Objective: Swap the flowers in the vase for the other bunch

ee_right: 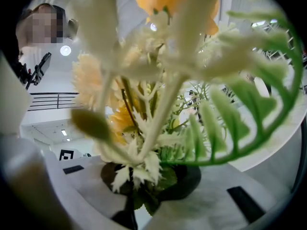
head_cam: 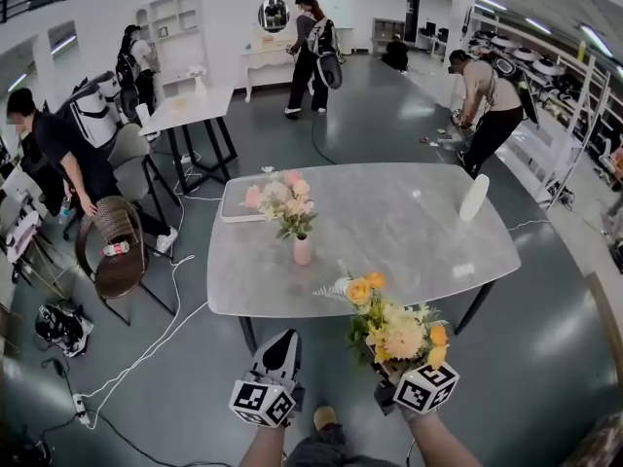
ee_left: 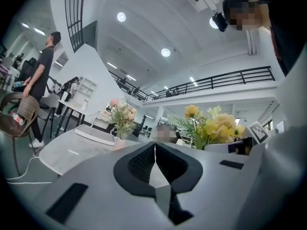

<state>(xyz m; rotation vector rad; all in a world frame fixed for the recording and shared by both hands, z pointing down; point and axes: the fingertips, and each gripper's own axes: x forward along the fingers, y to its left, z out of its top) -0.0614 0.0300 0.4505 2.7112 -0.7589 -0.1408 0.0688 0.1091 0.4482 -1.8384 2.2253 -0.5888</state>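
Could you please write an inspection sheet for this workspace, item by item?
Surface: grey table, mostly bare.
Job's things: pink flowers stand in the vase; yellow bunch held before the table's near edge.
Clutter: white tray, white bottle.
Claws: left claw shut, empty; right claw shut on yellow bunch.
Cables: white cable across the floor, left of the table.
Surroundings: several people, wicker chair, white desk.

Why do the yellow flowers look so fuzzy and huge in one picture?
Right gripper view: the yellow bunch, clamped in the right gripper, sits very close to the lens, so it blurs. Head view: sharper, but the table edges curve from the wide lens. Left gripper view: ceiling lamps glare as white spots.
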